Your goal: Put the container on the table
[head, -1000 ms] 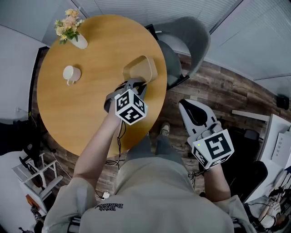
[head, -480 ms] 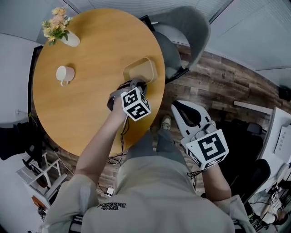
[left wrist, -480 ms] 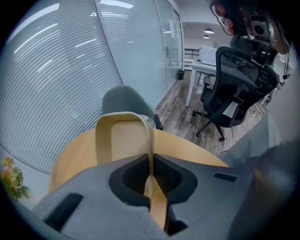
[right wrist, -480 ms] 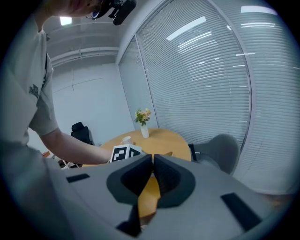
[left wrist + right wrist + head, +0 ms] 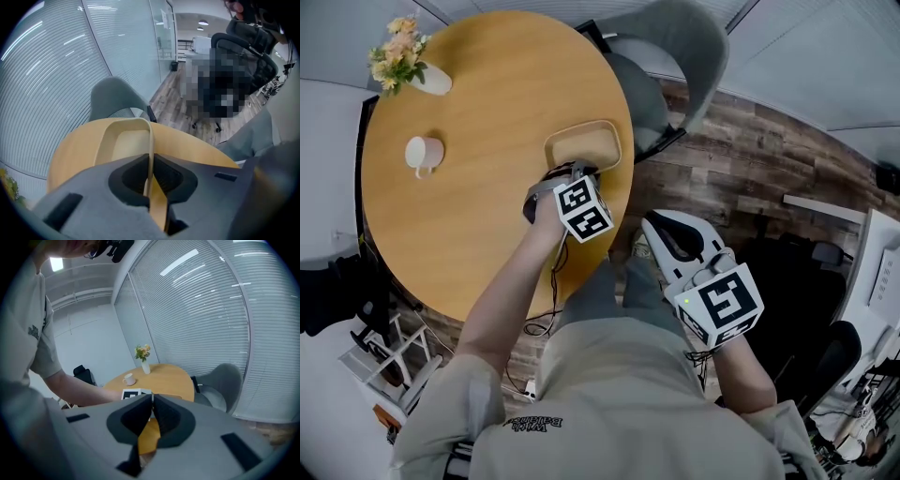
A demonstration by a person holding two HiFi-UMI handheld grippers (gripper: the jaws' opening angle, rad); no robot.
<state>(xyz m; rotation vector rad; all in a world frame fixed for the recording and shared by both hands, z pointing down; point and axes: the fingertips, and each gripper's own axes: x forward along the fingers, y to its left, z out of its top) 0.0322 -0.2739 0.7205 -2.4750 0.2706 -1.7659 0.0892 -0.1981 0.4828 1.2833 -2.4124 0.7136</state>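
Right gripper (image 5: 654, 223): held over the wood floor (image 5: 750, 169), off to the right of the table; jaws pressed together, nothing between them

Left gripper (image 5: 570, 172): over the near right part of the table; jaws pinching the near rim of the container

Container (image 5: 583, 146): shallow, beige, rounded corners; lies on the round wooden table (image 5: 487, 216), close to the edge beside the chair

Mug (image 5: 422, 152): white, on the table, well apart from the container, to its left

Vase (image 5: 431, 81): white, holding flowers, at the table's far rim

Chair (image 5: 680, 42): grey, drawn up to the table's far right side
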